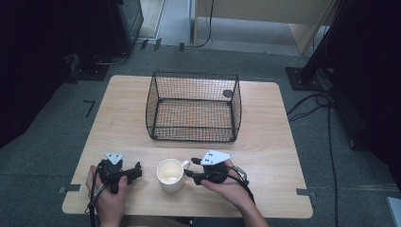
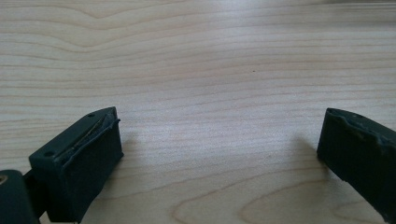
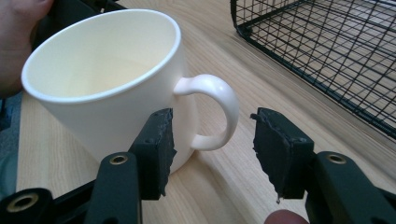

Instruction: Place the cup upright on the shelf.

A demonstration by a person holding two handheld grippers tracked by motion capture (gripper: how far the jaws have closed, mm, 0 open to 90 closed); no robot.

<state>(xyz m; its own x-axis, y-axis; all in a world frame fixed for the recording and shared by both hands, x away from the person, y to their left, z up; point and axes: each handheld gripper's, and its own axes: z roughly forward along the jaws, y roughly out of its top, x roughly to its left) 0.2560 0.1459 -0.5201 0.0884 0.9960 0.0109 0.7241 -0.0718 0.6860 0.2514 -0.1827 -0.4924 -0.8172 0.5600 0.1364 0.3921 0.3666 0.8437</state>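
Mug (image 1: 170, 175) between grippers; wire basket (image 1: 193, 107) behind, on table (image 1: 265, 142).

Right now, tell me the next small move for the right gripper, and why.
Probably ease the right gripper forward a little and close on the mug's handle. Its jaws stand open on either side of the handle without pressing it, and the white mug sits upright on the table.

In the right gripper view, the mug (image 3: 107, 93) base lies hidden behind the near jaw, and the wire basket (image 3: 322, 51) is cropped by the frame edge.
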